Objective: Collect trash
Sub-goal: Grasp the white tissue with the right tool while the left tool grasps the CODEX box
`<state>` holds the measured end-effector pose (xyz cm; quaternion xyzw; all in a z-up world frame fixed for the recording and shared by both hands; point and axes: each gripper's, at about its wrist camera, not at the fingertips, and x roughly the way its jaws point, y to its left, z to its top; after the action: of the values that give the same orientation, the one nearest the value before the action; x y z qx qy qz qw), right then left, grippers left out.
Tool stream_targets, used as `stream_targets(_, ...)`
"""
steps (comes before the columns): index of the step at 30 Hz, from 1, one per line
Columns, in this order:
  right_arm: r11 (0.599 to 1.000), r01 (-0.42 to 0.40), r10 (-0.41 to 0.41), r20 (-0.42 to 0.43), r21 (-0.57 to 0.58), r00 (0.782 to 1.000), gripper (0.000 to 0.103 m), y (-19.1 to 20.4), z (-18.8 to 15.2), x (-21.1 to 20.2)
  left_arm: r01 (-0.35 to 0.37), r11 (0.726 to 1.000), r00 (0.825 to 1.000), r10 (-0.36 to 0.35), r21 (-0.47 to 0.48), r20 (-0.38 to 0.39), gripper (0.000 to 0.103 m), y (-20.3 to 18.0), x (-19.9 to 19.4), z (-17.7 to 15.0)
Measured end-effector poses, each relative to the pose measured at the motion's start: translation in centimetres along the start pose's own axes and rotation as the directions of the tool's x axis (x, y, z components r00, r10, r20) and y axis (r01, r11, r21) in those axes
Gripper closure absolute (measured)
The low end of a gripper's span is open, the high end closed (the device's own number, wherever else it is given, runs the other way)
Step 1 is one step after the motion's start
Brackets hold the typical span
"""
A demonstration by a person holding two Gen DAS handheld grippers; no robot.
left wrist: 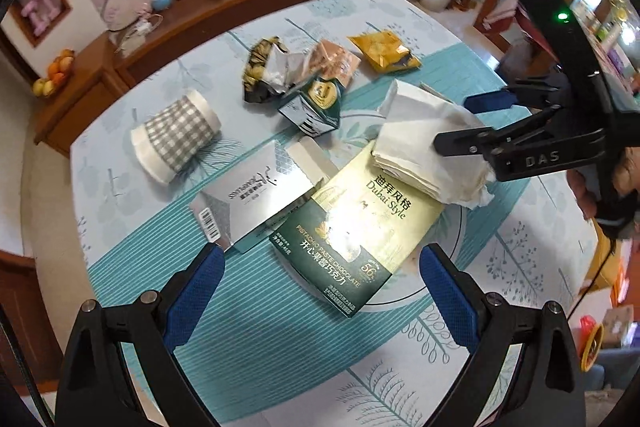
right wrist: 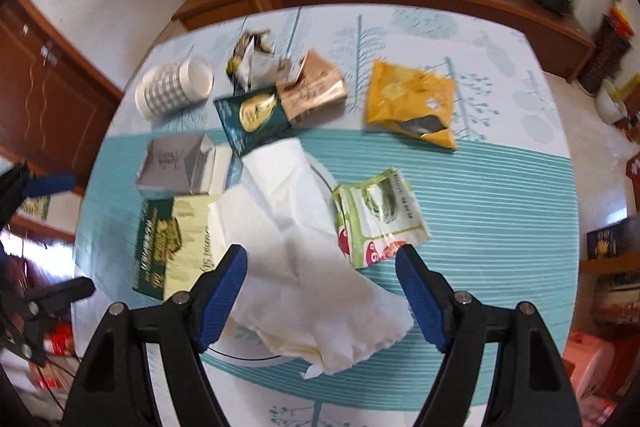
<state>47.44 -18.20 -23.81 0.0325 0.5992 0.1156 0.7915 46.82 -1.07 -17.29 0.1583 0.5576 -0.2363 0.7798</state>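
Straddling white tissue [right wrist: 304,267], right gripper [right wrist: 320,287] jaws wide, uncontacted

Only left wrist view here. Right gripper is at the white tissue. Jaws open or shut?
Observer: Open. In the right wrist view the right gripper has its jaws spread wide, with the near end of the white tissue lying between them.
Operator: Anything behind that gripper that I'm missing?
Observer: Yes, a green-and-white wrapper lies flat just right of the tissue, ahead of the right-hand jaw.
Operator: Is it touching the tissue?
Observer: Their edges meet, but I cannot tell whether one overlaps the other.
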Motion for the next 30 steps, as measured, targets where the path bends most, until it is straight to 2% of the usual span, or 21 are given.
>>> stream_targets(2, 1.0, -0.028, 0.028, -0.022, 0.006, 0.999, 0.027, -0.1, -0.1, 0.3, 0.019, 1.0, 1.0, -0.019, 0.017, -0.015, 0.006, 0.2, 0.5, 0.0)
stream_targets(3, 0.999, -0.044, 0.045, -0.027, 0.011, 0.999, 0.037, -0.1, -0.2, 0.2, 0.026, 0.999, 0.999, -0.025, 0.02, -0.023, 0.006, 0.3, 0.8, 0.1)
stream_targets(5, 0.996, -0.082, 0.083, -0.024, 0.024, 0.996, 0.048, -0.1, -0.6, -0.2, 0.051, 0.998, 0.998, -0.05, 0.021, -0.048, 0.006, 0.6, 1.5, 0.4)
stream_targets(6, 0.995, -0.099, 0.1, -0.021, 0.03, 0.995, 0.06, -0.2, -0.8, -0.4, 0.061, 0.998, 0.997, -0.06, 0.023, -0.055, 0.006, 0.6, 1.8, 0.5)
stream_targets(11, 0.982, -0.163, 0.16, 0.031, 0.091, 0.987, 0.076, -0.7, -2.3, -2.9, 0.075, 0.995, 0.995, -0.071, 0.059, -0.066, 0.006, -0.2, 2.7, 1.0)
stream_targets(15, 0.968, -0.165, 0.152, 0.081, 0.191, 0.985, 0.079, -1.6, -3.8, -4.6, 0.075, 0.992, 0.995, -0.068, 0.099, -0.07, 0.006, -1.6, 3.2, 1.1)
stream_targets(20, 0.891, -0.23, 0.168, 0.185, 0.392, 0.968, 0.079, -4.3, -6.5, -6.4, 0.025, 0.981, 0.998, -0.013, 0.192, -0.06, 0.006, -3.7, 4.0, 1.0)
stream_targets(23, 0.868, -0.23, 0.156, 0.199, 0.439, 0.968, 0.079, -4.8, -7.9, -6.4, -0.029, 0.96, 0.998, 0.045, 0.28, -0.051, 0.006, -5.0, 4.9, 1.0)
stream_targets(26, 0.833, -0.245, 0.156, 0.213, 0.497, 0.964, 0.079, -5.8, -9.2, -5.9, -0.08, 0.927, 0.994, 0.104, 0.367, -0.045, 0.006, -6.0, 6.1, 1.2)
stream_targets(30, 0.801, -0.265, 0.164, 0.23, 0.537, 0.959, 0.079, -6.4, -10.1, -5.2, -0.073, 0.898, 0.991, 0.113, 0.433, -0.067, 0.006, -6.4, 7.7, 1.8)
